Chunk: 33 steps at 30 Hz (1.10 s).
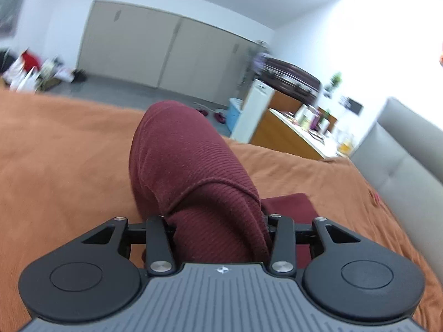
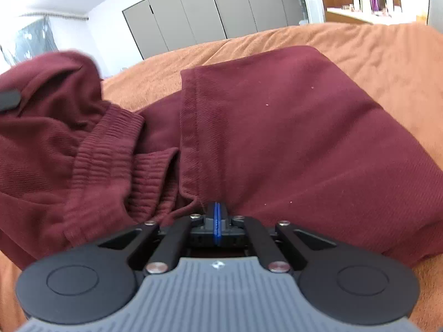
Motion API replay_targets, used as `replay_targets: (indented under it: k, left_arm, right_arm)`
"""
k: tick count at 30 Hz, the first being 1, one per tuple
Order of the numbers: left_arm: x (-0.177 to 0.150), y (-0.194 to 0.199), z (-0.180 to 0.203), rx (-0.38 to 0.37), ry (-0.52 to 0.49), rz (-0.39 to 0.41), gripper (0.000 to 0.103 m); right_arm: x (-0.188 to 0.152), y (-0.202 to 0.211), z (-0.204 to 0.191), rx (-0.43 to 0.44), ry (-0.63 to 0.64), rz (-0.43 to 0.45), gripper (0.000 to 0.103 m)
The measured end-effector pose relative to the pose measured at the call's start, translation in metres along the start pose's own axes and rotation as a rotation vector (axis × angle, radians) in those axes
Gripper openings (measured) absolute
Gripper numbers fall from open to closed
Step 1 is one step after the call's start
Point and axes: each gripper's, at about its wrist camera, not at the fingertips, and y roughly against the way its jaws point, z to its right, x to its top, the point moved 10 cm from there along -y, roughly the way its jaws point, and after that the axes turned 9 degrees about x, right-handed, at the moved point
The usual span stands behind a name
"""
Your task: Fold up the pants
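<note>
Two grippers on the maroon pants — left gripper clamping a thick bunch, right gripper fully closed.

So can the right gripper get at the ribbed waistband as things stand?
Probably yes: the waistband lies uncovered just left of the right gripper, but its jaws are shut at the pants' hem and must open first.

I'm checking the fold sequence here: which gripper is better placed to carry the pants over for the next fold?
Probably left. The left gripper has a thick bunch of the pants between its fingers, lifted off the bedspread. The right gripper sits shut at the hem.
</note>
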Motion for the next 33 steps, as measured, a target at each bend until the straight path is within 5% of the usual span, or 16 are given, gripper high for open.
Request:
replay_targets:
  k: [5, 10, 13, 18, 21, 27, 33]
  left_arm:
    - [0.008, -0.005, 0.072, -0.026, -0.177, 0.027, 0.047]
    - [-0.003, -0.017, 0.132, -0.049, -0.288, 0.028, 0.047]
    - [-0.013, -0.029, 0.166, -0.045, -0.359, 0.026, 0.047]
    - [-0.045, -0.049, 0.217, 0.008, -0.536, 0.037, 0.047]
    - [-0.071, -0.064, 0.25, 0.01, -0.644, 0.041, 0.047]
    - [-0.133, -0.093, 0.302, 0.007, -0.879, -0.004, 0.047]
    - [-0.159, -0.108, 0.307, 0.057, -0.944, 0.013, 0.051]
  right_arm:
    - [0.007, 0.013, 0.012, 0.049, -0.051, 0.02, 0.0]
    - [0.029, 0.065, 0.038, -0.233, 0.068, 0.07, 0.002]
    - [0.038, 0.094, 0.071, -0.314, 0.028, 0.14, 0.002]
    - [0.027, 0.115, 0.12, -0.307, -0.131, 0.18, 0.011]
    - [0.018, 0.125, 0.14, -0.354, -0.171, 0.178, 0.01]
    - [0.02, 0.136, 0.167, -0.316, -0.272, 0.227, 0.01]
    - [0.015, 0.148, 0.186, -0.317, -0.332, 0.258, 0.009]
